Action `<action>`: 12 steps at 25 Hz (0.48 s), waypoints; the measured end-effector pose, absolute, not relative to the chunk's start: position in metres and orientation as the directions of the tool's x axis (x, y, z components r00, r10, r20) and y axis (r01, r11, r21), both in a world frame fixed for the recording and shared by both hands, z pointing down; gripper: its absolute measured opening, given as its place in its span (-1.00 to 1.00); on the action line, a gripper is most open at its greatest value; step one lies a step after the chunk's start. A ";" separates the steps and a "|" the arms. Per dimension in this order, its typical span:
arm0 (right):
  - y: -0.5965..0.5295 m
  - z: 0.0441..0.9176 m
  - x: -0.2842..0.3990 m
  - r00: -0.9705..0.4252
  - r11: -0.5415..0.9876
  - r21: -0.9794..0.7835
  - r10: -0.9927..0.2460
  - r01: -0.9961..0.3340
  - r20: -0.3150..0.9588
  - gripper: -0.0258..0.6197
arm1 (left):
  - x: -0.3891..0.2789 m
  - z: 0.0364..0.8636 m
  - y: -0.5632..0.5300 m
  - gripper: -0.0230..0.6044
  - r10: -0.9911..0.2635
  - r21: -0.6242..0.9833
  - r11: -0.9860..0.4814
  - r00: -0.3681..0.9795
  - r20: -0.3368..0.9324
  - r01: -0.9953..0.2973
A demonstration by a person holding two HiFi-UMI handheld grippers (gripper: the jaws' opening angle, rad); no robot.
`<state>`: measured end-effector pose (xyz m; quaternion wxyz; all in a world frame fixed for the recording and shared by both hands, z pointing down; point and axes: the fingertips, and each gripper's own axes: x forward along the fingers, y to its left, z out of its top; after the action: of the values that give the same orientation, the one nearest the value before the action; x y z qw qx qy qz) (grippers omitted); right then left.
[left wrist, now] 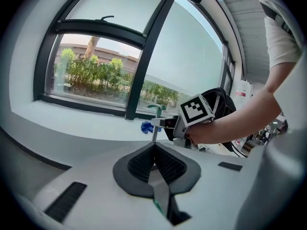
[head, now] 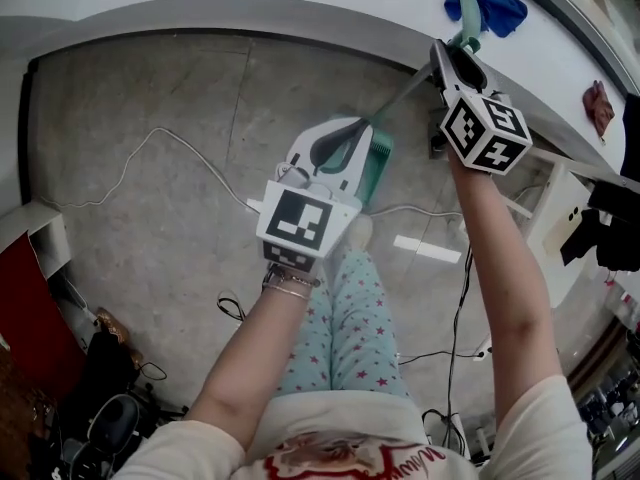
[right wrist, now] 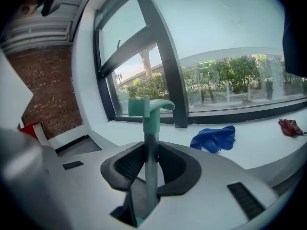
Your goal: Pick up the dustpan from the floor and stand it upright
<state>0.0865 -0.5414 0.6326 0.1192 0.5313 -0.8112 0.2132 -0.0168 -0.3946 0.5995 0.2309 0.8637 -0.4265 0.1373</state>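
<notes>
The dustpan hangs above the concrete floor, its green pan (head: 378,168) low and its thin grey pole (head: 405,96) slanting up to a green grip (head: 468,13). My left gripper (head: 335,148) is shut on the pole's lower end just above the pan; in the left gripper view its ridged pads (left wrist: 144,163) pinch the pole (left wrist: 154,137). My right gripper (head: 460,58) is shut on the pole close below the grip. In the right gripper view the pole (right wrist: 151,147) stands between the jaws with the green grip (right wrist: 149,110) above them. The right gripper (left wrist: 165,123) also shows in the left gripper view.
A white window sill (head: 300,8) curves along the far wall, with a blue cloth (head: 490,8) and a red cloth (head: 598,106) on it. White cables (head: 150,153) trail over the floor. A white shelf (head: 555,208) stands right, a red box (head: 30,308) and bags left.
</notes>
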 end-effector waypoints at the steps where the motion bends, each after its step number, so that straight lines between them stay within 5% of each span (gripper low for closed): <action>1: -0.533 0.630 0.085 -0.413 0.353 -0.216 -0.812 -0.910 0.414 -0.61 | -0.016 0.599 -0.391 -0.87 -0.672 0.285 -0.526 0.597 0.439 -0.801; 12: -0.470 0.613 0.076 -0.444 0.367 -0.259 -0.809 -0.893 0.385 -0.61 | -0.010 0.589 -0.362 -0.87 -0.655 0.272 -0.532 0.593 0.469 -0.802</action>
<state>0.0755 -0.4698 0.6126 0.0965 0.5183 -0.8211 0.2188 -0.0095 -0.3624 0.5892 0.2349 0.8610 -0.4230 0.1570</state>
